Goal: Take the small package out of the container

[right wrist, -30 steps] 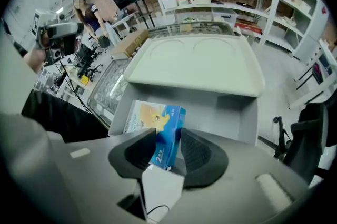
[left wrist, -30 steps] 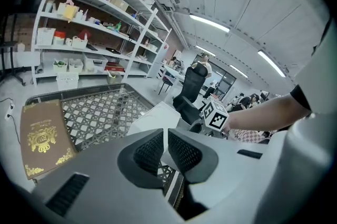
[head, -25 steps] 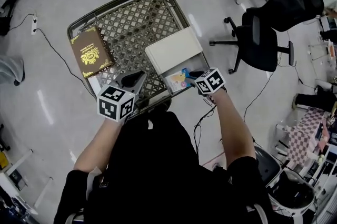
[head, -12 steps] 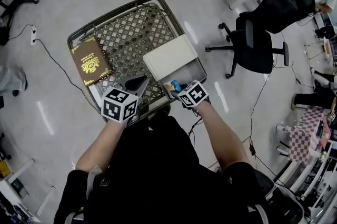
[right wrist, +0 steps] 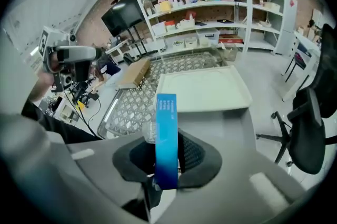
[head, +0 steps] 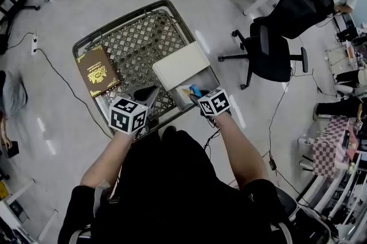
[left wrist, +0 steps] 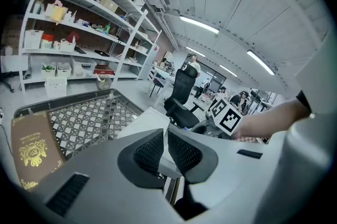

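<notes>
Thinness shows only in our right gripper view: right hand-held gripper [right wrist: 167,152], jaws just tightened, clamps the flat blue small package [right wrist: 166,118] edge-on, long axis pointing straight out ahead.

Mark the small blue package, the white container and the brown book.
small blue package [right wrist: 166,136], right gripper view, its narrow blue edge.
white container [head: 180,65], head view, its flat lid.
brown book [head: 97,70], head view, middle of its cover.
</notes>
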{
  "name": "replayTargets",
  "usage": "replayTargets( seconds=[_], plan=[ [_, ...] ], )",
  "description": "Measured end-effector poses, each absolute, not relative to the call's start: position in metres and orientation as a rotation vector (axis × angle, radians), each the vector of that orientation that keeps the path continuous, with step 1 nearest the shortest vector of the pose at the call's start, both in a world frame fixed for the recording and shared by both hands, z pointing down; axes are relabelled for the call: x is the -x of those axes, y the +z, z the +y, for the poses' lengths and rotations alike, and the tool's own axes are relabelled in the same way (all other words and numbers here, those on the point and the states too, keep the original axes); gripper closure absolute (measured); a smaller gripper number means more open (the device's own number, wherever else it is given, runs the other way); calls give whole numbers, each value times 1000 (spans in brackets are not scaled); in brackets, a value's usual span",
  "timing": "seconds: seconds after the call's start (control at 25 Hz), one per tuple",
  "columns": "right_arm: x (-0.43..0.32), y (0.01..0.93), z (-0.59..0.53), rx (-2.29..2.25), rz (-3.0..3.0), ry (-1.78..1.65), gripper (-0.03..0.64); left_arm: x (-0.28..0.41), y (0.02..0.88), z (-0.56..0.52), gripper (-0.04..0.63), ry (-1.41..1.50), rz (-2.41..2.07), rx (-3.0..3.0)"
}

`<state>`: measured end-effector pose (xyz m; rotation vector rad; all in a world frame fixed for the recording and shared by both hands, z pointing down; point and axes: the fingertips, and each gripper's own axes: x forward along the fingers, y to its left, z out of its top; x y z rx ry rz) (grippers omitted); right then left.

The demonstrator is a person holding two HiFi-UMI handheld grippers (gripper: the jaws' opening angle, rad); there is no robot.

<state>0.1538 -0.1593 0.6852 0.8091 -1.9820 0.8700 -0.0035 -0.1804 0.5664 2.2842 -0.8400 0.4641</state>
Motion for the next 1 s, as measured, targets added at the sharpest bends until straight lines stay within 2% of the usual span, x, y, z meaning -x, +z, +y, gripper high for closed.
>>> replayTargets(
  seconds=[0.4,1.0],
  plan=[
    [-198,586,-167,-1072,-2225,850,531,-13,525,-164,565,454,-947,-2367],
    [-242,412,-130,-1347,-2713,697,532,-21,398,-154,564,379,-1168,-2568]
  ],
)
